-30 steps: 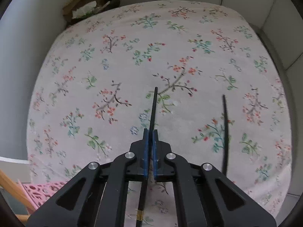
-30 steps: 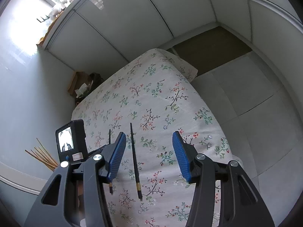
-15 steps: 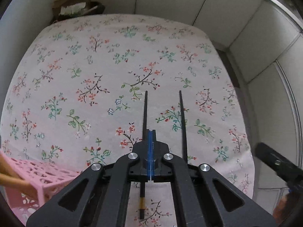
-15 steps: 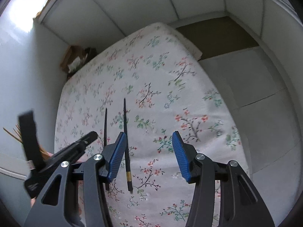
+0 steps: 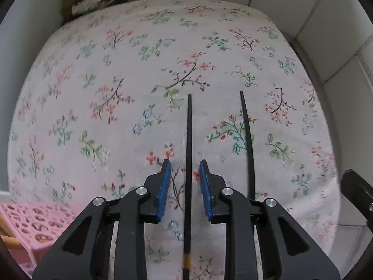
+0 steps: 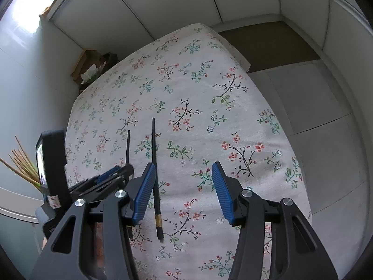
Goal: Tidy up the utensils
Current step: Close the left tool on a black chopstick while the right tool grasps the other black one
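Observation:
Two black chopsticks lie side by side on the floral tablecloth (image 5: pixel 116 58). The left chopstick (image 5: pixel 188 163) runs between the jaws of my left gripper (image 5: pixel 184 162); those jaws are opening, and the blue pads (image 5: pixel 164 186) stand clear of it on both sides. The right chopstick (image 5: pixel 247 140) rests just outside that gripper. In the right wrist view, my right gripper (image 6: pixel 183 165) hangs open over the cloth with nothing between its pads. The gold-banded right chopstick (image 6: pixel 155 175) lies just inside its left finger (image 6: pixel 144 191). The left gripper (image 6: pixel 116 172) sits over the left chopstick (image 6: pixel 127 147).
A pink perforated basket (image 5: pixel 23 221) stands at the near left, with several wooden chopsticks (image 6: pixel 23 163) sticking out of it. A tissue box (image 6: pixel 88 70) sits off the table's far left corner. Tiled floor (image 6: pixel 314 116) lies to the right.
The left gripper, shut on a chopstick, carried it beside the other one; its jaws have now parted and the stick lies free. The right gripper sank closer to the table.

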Available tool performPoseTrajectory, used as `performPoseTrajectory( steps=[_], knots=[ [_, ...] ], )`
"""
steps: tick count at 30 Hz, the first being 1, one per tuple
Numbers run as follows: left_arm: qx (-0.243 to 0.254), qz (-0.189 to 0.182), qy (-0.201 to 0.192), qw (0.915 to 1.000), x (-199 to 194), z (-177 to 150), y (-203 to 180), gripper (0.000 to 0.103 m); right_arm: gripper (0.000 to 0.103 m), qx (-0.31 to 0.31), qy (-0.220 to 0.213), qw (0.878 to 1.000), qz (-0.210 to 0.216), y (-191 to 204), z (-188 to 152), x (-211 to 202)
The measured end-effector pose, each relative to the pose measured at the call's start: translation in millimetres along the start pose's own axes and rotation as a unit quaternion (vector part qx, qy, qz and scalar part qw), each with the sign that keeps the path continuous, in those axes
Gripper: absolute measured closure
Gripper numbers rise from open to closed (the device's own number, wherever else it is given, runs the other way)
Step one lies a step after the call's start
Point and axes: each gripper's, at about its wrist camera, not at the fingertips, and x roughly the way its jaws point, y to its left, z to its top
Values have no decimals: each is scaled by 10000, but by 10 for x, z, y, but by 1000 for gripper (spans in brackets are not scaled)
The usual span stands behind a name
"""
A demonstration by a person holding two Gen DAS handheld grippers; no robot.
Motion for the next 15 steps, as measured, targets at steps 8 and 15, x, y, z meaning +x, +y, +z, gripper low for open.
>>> performPoseTrajectory(
  steps=[8,15],
  knots=[
    [10,-461,-371,9982,-201,-136,-45,99,53,13,87,10000,38,-35,8,69],
    [42,-917,-1028,9905,-755,-326,-50,99,54,8,253,9997,46,-19,10,235]
  ],
)
